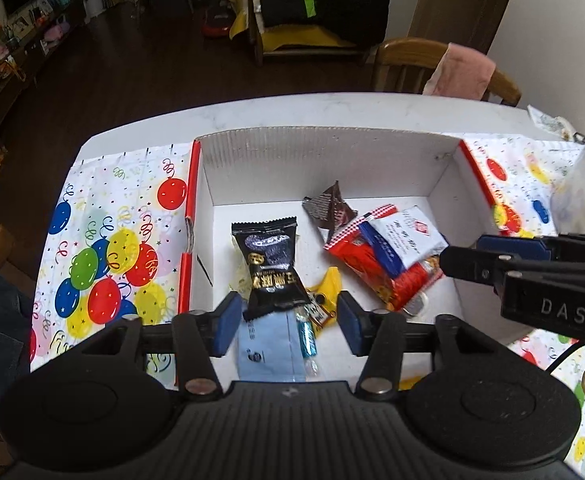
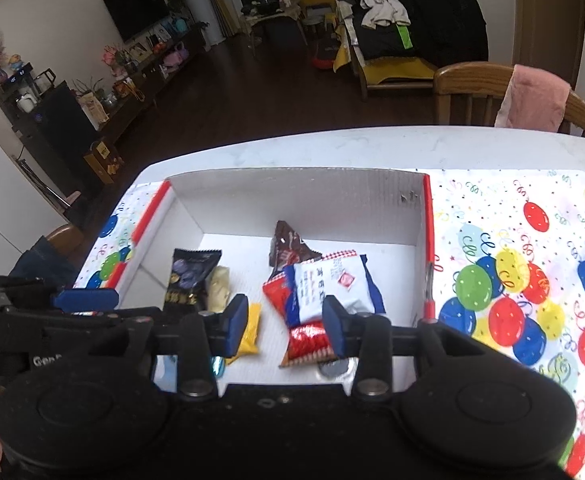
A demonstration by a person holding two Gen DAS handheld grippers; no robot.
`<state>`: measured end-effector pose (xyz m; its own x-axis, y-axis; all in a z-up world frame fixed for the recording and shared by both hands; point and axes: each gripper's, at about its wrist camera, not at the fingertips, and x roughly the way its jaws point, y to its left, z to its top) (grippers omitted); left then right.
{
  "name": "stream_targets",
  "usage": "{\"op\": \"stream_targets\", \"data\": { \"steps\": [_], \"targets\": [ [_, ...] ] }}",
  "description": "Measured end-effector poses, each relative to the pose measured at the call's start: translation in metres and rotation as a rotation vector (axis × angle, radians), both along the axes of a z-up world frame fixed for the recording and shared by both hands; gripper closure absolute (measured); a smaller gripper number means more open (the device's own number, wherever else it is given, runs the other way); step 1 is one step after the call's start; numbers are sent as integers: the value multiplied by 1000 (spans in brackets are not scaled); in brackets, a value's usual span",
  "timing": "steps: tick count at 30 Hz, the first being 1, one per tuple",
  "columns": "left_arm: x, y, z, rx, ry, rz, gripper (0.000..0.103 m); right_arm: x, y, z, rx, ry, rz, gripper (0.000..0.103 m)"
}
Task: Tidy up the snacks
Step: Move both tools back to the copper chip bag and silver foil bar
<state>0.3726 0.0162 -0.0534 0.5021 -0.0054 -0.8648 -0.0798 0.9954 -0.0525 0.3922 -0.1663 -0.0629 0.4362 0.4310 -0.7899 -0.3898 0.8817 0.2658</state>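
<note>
Indoors: balloon-print cloth covers white table; snack box between; both grippers released, empty.

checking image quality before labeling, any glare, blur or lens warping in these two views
Left wrist view: strong fisheye bending of the white table edge, dark room behind, clear plastic bag washed out at right. Right wrist view: same warping, soft focus on the white-and-blue snack packet, glare on the balloon-print tablecloth.
</note>
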Motion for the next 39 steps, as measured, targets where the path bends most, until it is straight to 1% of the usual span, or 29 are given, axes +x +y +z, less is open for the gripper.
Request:
{"op": "stream_targets", "data": {
  "steps": [5,7,9,10,12,16,18,22,23,24,26,30,34,35,36,39],
  "targets": [
    [-28,1,13,-21,-52,-13,46,-25,-5,15,41,-12,5,60],
    [-41,2,19,-29,-71,-14,44,-38,-7,19,55,-20,13,58],
    [-54,3,25,-35,-100,-15,39,-52,-8,25,67,-31,24,53],
    [-61,3,28,-37,-114,-18,39,-59,-8,28,70,-39,25,51],
    [-74,3,33,-39,-136,-25,39,-70,-8,33,80,-53,25,42],
    [-97,5,40,-31,-164,-31,36,-93,-10,41,114,-67,26,37],
    [-108,6,42,-37,-178,-35,35,-102,-11,42,129,-64,25,32],
    [-131,8,45,-22,-205,-46,34,-121,-10,47,140,-74,28,28],
    [-137,8,46,-14,-214,-47,33,-126,-11,47,141,-77,30,25],
    [-143,9,46,-7,-222,-47,30,-130,-11,47,142,-80,32,23],
    [-154,10,45,-3,-235,-44,27,-140,-11,45,146,-85,39,21],
    [-169,13,40,-1,-231,-40,26,-157,-11,41,143,-89,52,17],
    [-183,16,31,-6,-222,-29,26,-176,-10,32,125,-89,62,16],
    [-186,18,29,-10,-219,-27,25,-179,-9,29,109,-91,61,12],
    [-188,19,26,-14,-214,-24,23,-183,-8,27,91,-95,59,6],
    [-197,20,17,-20,-205,-32,22,-197,-7,19,66,-110,55,3]
  ]
}}
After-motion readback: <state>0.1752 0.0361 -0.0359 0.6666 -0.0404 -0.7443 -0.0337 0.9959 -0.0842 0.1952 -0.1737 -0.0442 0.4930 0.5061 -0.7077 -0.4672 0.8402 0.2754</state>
